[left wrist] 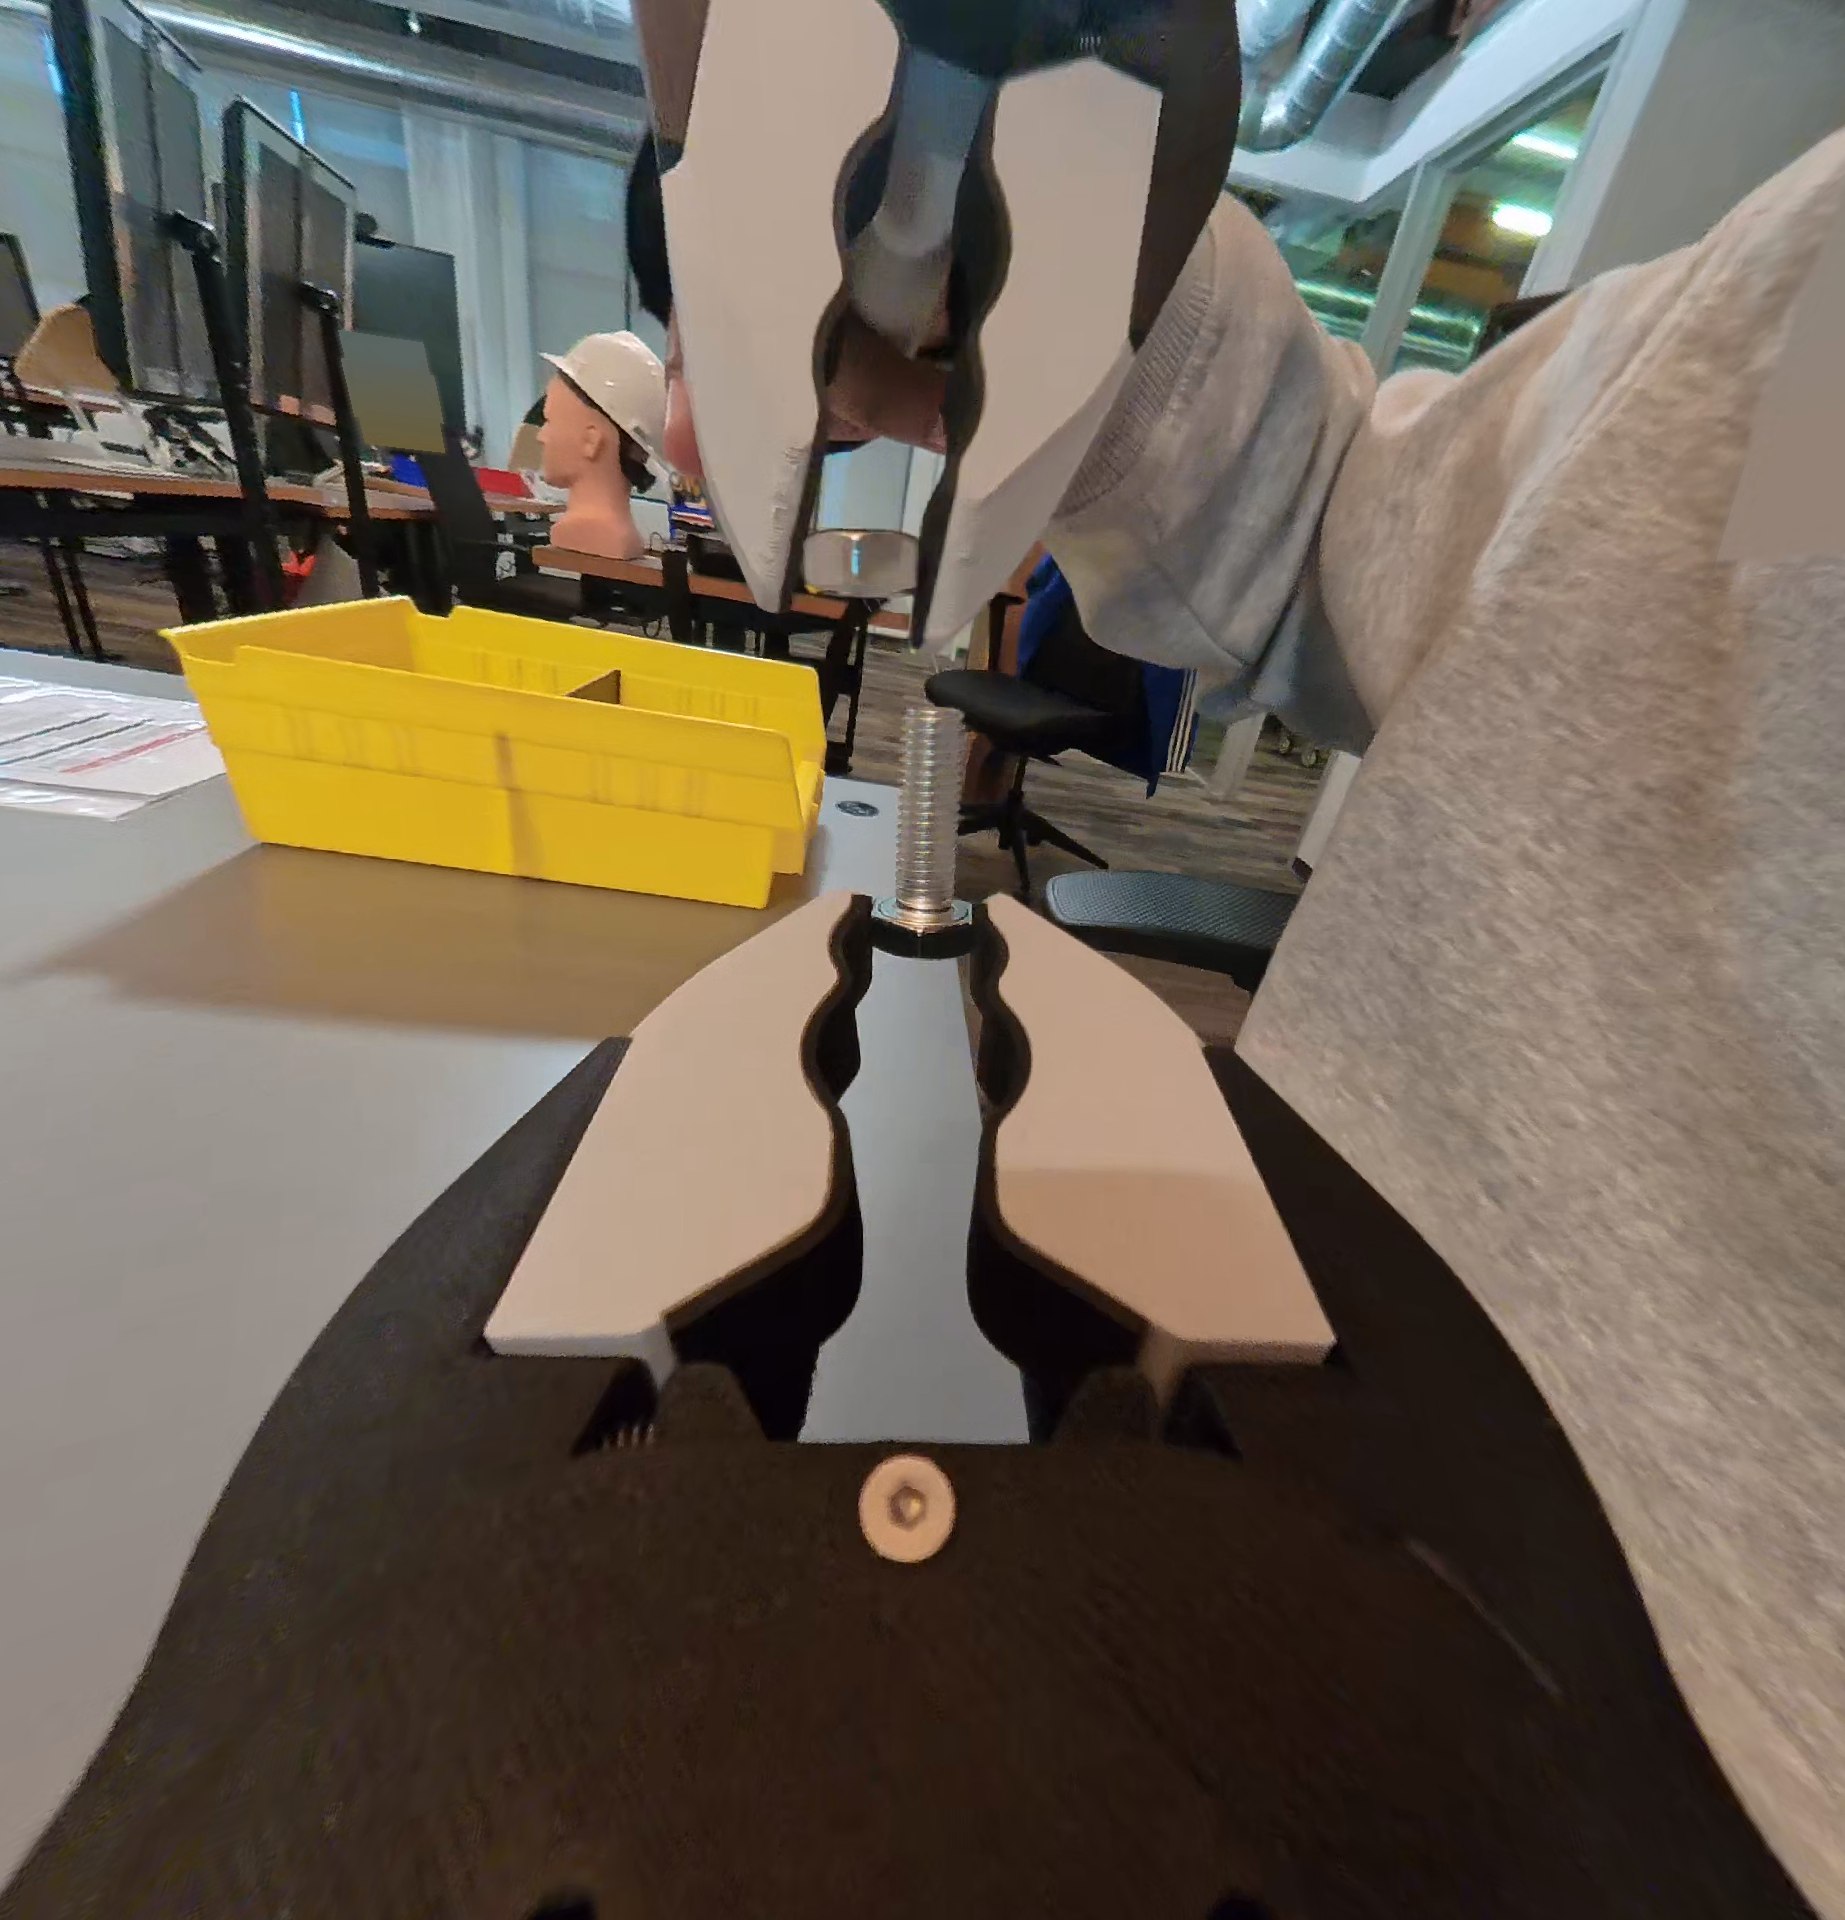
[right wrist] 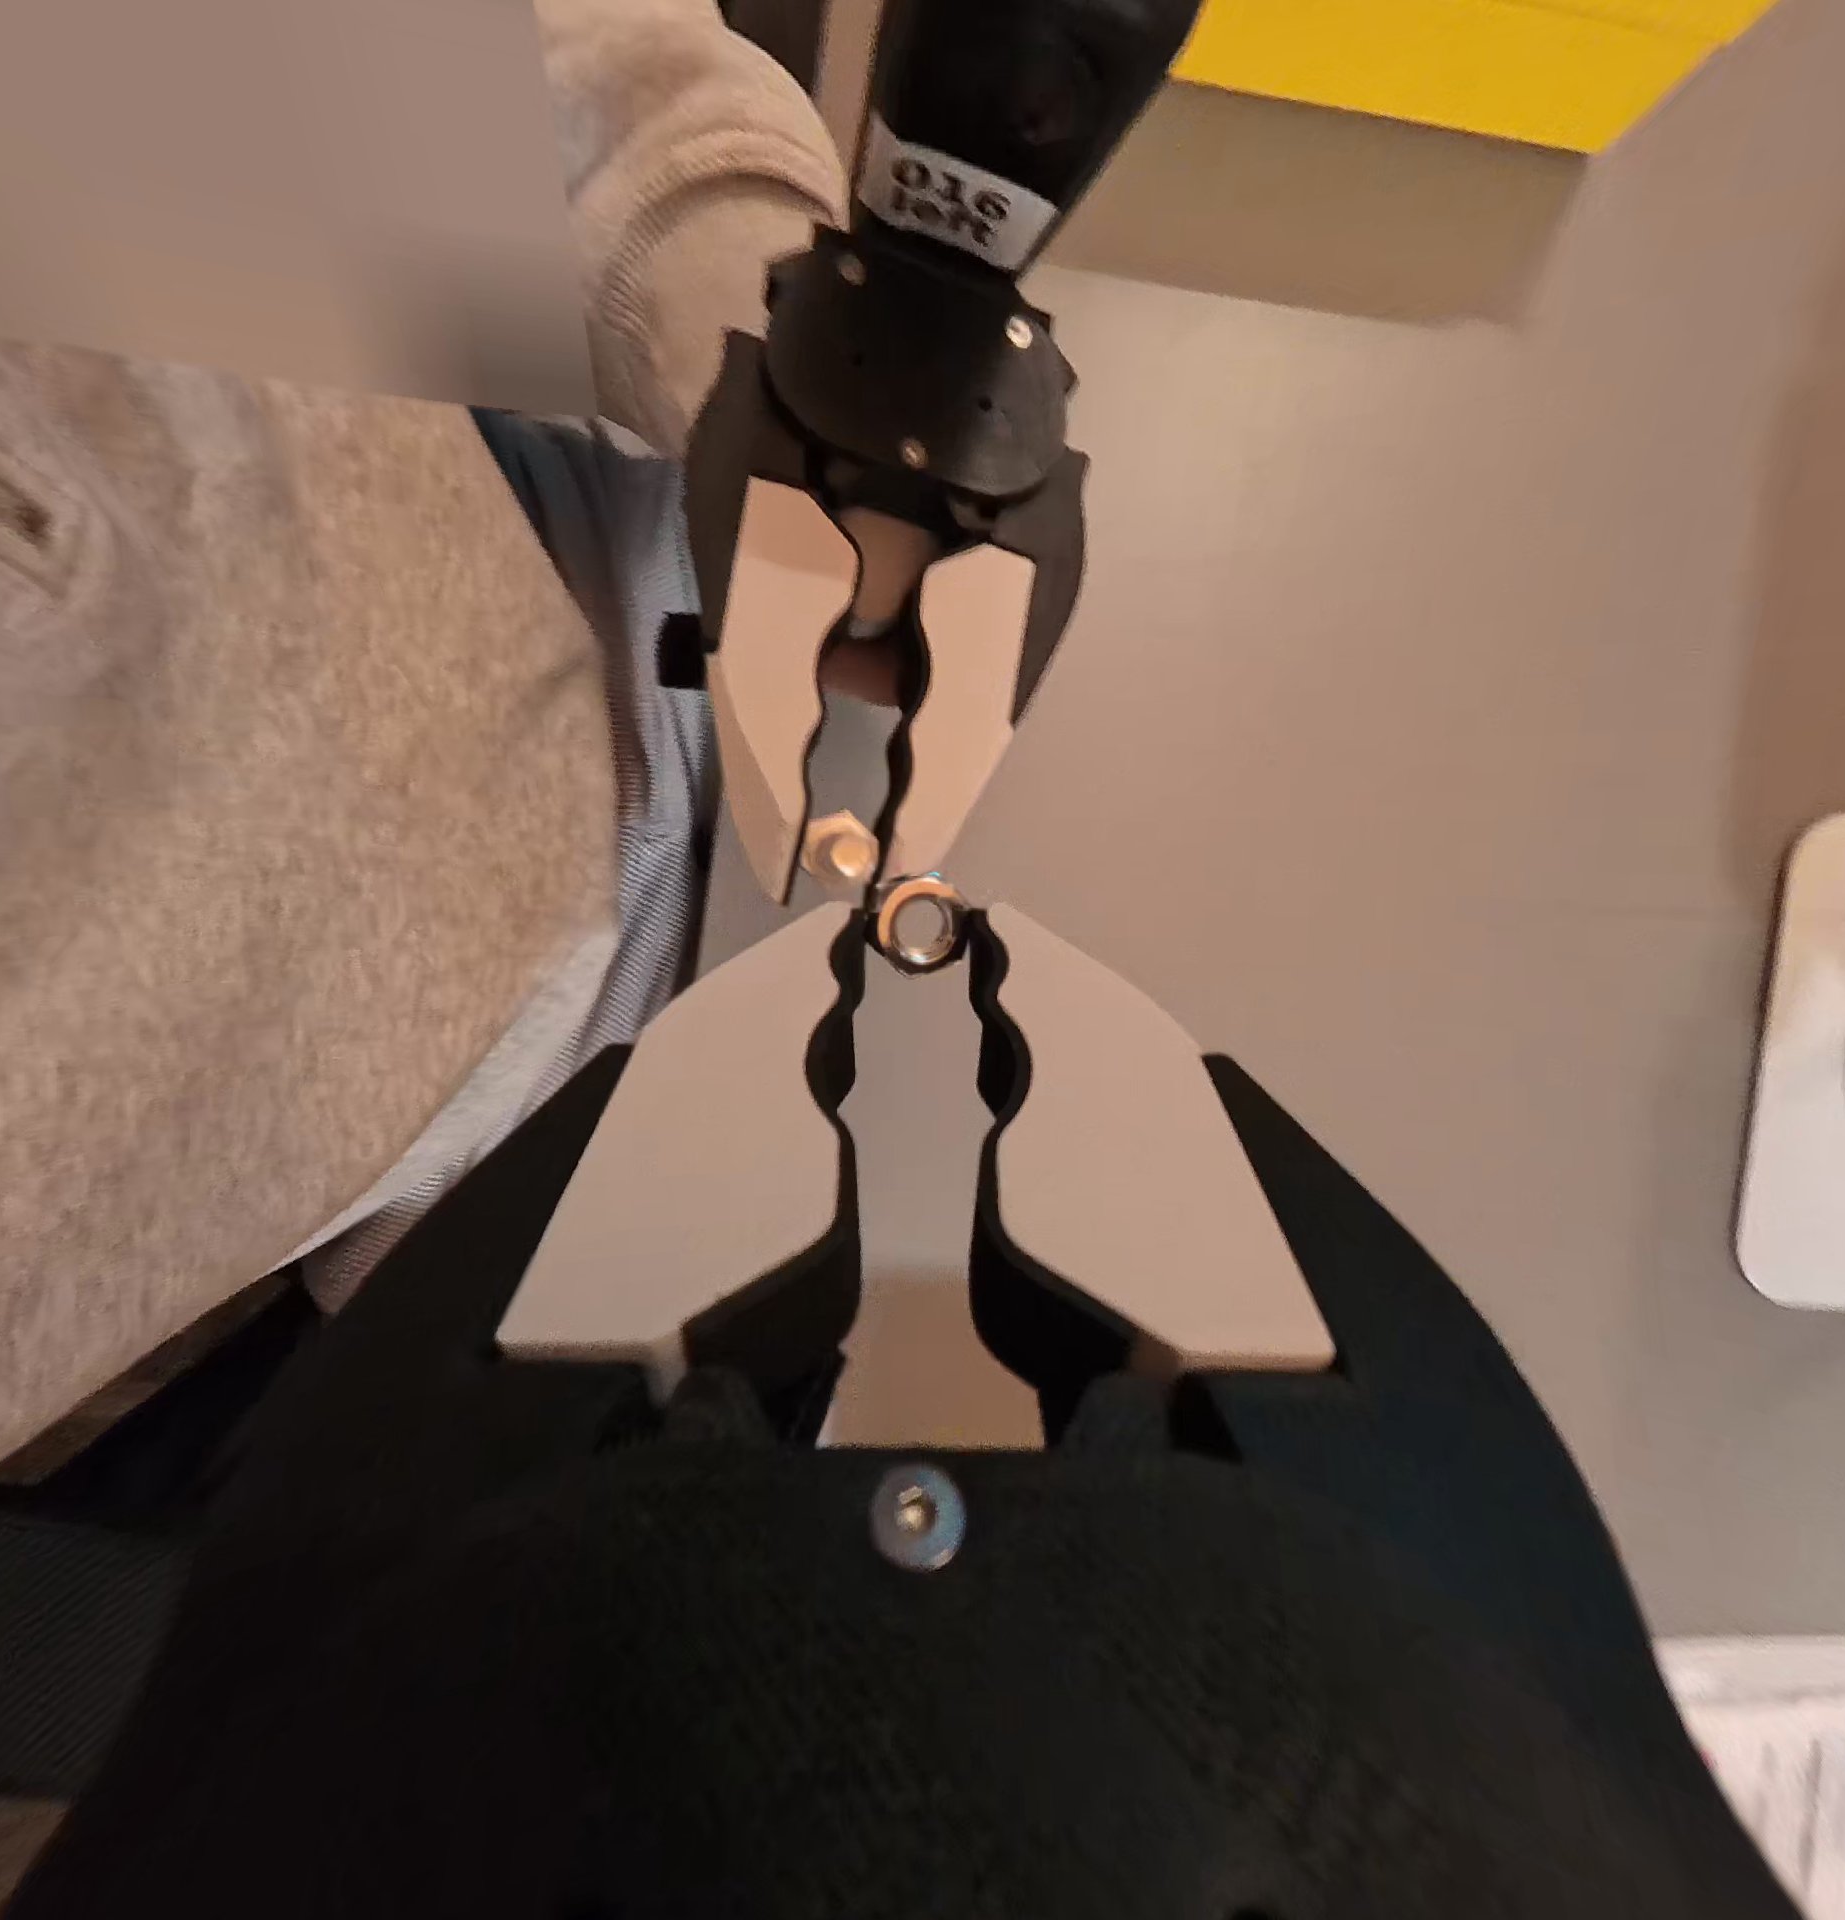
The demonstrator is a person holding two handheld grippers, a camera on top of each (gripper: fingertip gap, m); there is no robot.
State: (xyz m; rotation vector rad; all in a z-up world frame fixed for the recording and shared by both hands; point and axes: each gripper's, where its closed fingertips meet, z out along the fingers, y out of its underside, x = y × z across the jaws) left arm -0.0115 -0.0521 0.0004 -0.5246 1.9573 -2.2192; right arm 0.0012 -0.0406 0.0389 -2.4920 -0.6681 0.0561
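grey tabletop point(left wrist: 222, 1091) lies under both your claws, with an open workshop room behind it. nearest you in the left wrist view, your left gripper point(left wrist: 923, 920) is closed to a narrow gap, its tips pinching the hex head of a silver bolt point(left wrist: 930, 810) that stands upright with its threaded shank pointing up. straight above that shank, well clear of it, your right gripper point(left wrist: 858, 582) hangs tips-down, nipped in on a silver hex nut point(left wrist: 858, 561) held flat between its tips. a person's grey sleeve point(left wrist: 1520, 831) fills the space right of both claws. left of your left claw and farther out, a yellow plastic bin point(left wrist: 502, 748) sits on the table, with a sheet of paper point(left wrist: 66, 738) to its left. beyond the table edge a black office chair point(left wrist: 1011, 707) stands on the floor, and far off a mannequin head in a white hard hat point(left wrist: 601, 447) rests on a desk near dark monitors point(left wrist: 274, 249).

in the right wrist view you look down the nut point(right wrist: 918, 923), gripped on two sides at your right claw's point(right wrist: 918, 914) tips, hole open toward the camera. just beyond it, slightly left, the bolt's end point(right wrist: 840, 847) shows between the tips of your left claw point(right wrist: 845, 847). to the right of your claw a white tray point(right wrist: 1822, 1060) lies on the table.
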